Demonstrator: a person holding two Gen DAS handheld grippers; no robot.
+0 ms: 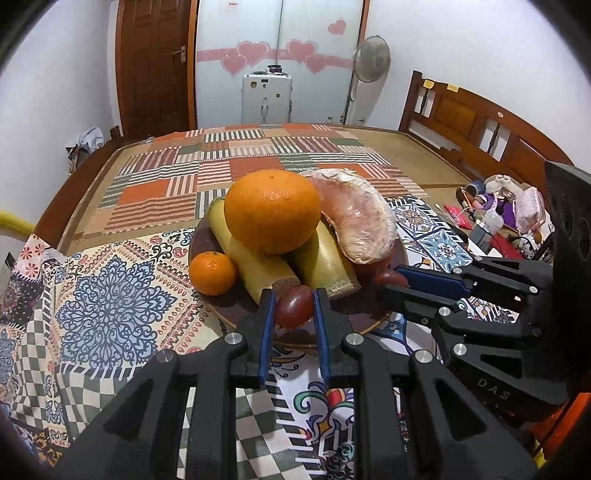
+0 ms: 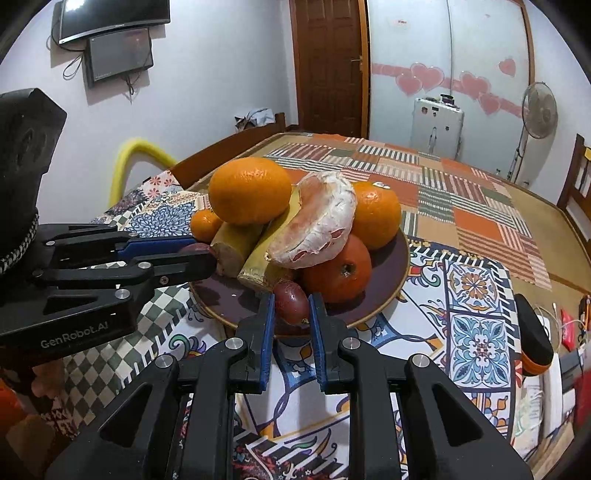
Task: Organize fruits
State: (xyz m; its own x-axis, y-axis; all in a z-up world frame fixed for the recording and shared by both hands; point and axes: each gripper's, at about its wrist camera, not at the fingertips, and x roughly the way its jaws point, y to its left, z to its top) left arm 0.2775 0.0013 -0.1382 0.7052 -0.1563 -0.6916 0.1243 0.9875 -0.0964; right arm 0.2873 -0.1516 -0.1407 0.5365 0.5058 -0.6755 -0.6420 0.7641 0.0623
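"GenRobot.AI" on left tool (image 2: 207, 258), "DAS" on right tool (image 1: 391, 282)

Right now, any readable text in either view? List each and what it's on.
"GenRobot.AI": side of the left claw body, right wrist view.
"DAS": side of the right claw body, left wrist view; further letters cut off.
Red label on glass door: too blurred to read.
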